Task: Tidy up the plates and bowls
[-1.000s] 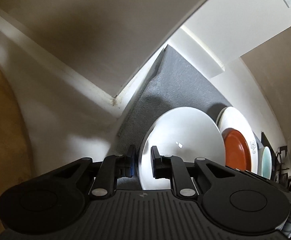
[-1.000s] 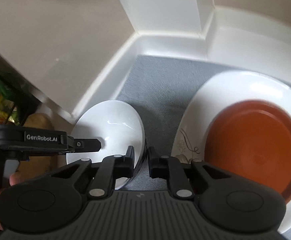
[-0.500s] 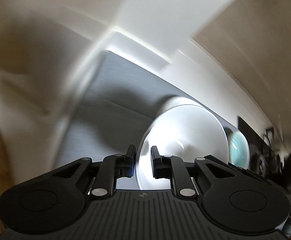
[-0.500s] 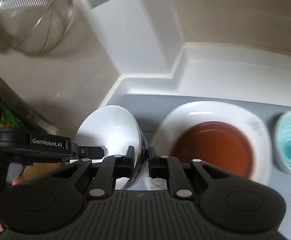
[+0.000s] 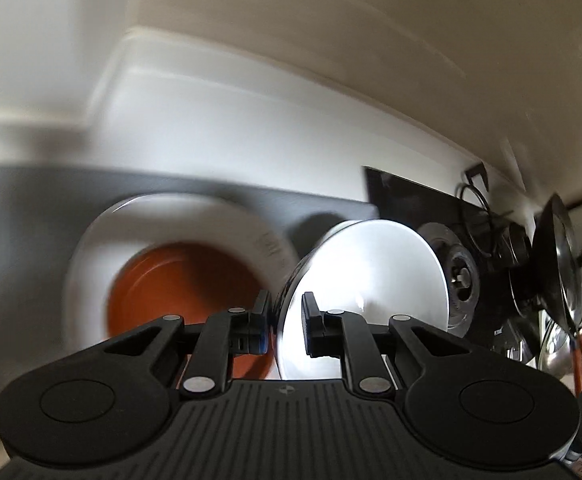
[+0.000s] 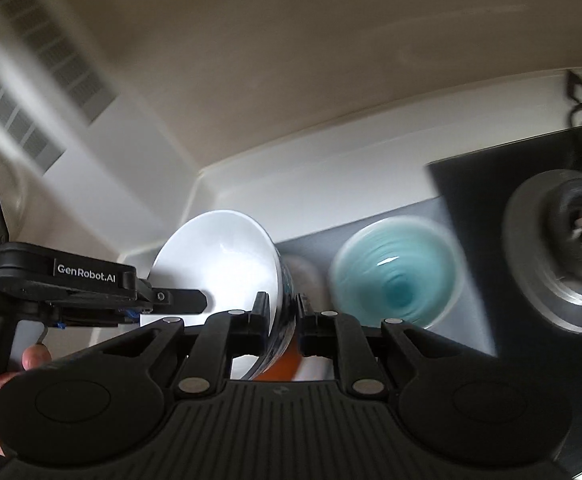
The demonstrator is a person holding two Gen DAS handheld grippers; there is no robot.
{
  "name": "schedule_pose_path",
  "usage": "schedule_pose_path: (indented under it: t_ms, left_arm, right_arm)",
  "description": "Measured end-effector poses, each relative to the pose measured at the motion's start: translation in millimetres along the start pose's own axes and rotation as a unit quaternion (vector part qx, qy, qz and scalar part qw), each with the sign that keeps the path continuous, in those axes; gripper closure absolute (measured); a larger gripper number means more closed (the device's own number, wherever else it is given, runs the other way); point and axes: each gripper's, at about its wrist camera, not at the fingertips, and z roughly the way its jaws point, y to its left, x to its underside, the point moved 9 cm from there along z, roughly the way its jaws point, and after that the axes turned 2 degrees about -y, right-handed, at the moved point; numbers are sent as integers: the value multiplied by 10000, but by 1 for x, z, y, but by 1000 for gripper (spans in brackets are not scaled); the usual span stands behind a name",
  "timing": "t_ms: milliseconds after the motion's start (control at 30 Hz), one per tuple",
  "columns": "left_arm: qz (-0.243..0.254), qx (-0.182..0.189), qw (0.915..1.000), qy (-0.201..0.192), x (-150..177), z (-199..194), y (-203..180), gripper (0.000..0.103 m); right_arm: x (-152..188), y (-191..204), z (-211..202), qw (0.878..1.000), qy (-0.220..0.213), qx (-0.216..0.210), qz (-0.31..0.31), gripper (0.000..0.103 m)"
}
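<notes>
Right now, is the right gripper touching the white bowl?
Touching. The right wrist view shows the right gripper with its fingers closed on the white bowl rim.

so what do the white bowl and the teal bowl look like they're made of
White bowl: probably glazed ceramic or porcelain, with a smooth glossy inside, bright highlights and a dark patterned outside. Teal bowl: likely glazed ceramic too, shiny with ringed colour, though blur leaves it less certain.

Each wrist camera sits close behind its own gripper, angled down at the counter (image 5: 227, 128). Left view faces the plate (image 5: 91, 248) and stove (image 5: 423, 216). Right view faces the teal bowl (image 6: 395, 276). Both share the white bowl (image 5: 371, 272), stove and wall.
</notes>
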Motion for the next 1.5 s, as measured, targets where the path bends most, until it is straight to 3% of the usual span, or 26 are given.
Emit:
schedule_pose_path:
  t_ms: [267,533,833,1200,1500]
  left_arm:
    - [671,-189,9973,225,-31,50,-56,87]
    - [815,-531,9935,584,-23,106,-56,87]
    - [1006,-732,9905,579,-20,115,-56,87]
    - [1415,-716,9861,486,-13,125,-61,87]
    - [1507,-727,9846,501,-9,124,-60,87]
  right_arm:
    - [-23,-68,19,9986,-3,479,234,92]
    - [-7,-96,45,9966,188,656,458,92]
    - [1,-106,60,9963,244,646,506,93]
    - [-1,-97,66,9936,186,981,-532,94]
    - [6,-84,68,9783,228,1361,-1545,92]
